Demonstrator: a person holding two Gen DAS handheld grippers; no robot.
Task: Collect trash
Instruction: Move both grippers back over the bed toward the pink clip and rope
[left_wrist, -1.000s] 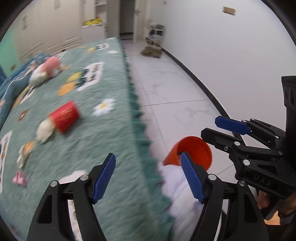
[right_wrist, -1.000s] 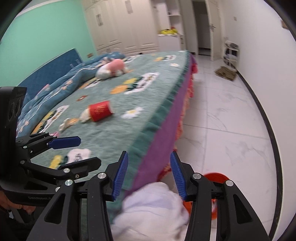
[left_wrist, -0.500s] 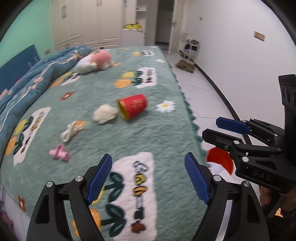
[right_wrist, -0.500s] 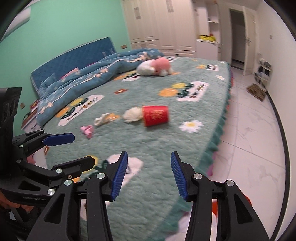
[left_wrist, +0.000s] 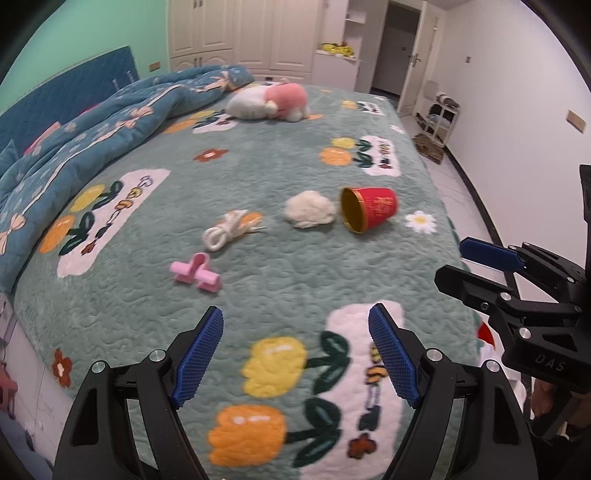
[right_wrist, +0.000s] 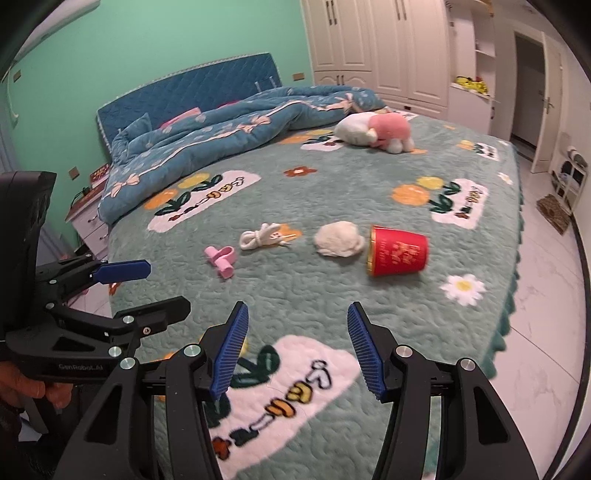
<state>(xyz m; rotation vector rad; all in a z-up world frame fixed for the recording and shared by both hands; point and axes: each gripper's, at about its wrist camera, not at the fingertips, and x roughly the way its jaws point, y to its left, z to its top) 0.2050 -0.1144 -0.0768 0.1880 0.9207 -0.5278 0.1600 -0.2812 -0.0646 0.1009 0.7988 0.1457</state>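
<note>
Green fuzzy bedspread (left_wrist: 155, 302) is under both my grippers. My left gripper (left_wrist: 295, 354) has just been opening wider and has nothing between its jaws; my right gripper (right_wrist: 295, 347) has been opening too, also empty. The trash lies in a row mid-bed: a red cup (left_wrist: 369, 214) tipped on its side, a white wad (left_wrist: 309, 208) right beside its mouth, a cord bundle (left_wrist: 227, 230), then a pink clip (left_wrist: 195, 274).

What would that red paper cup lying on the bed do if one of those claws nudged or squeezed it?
The red cup lies on its side, so a nudge would probably roll it in a curve. It looks like thin paper, likely light and easily crushed. The soft bedspread may slow it.
</note>
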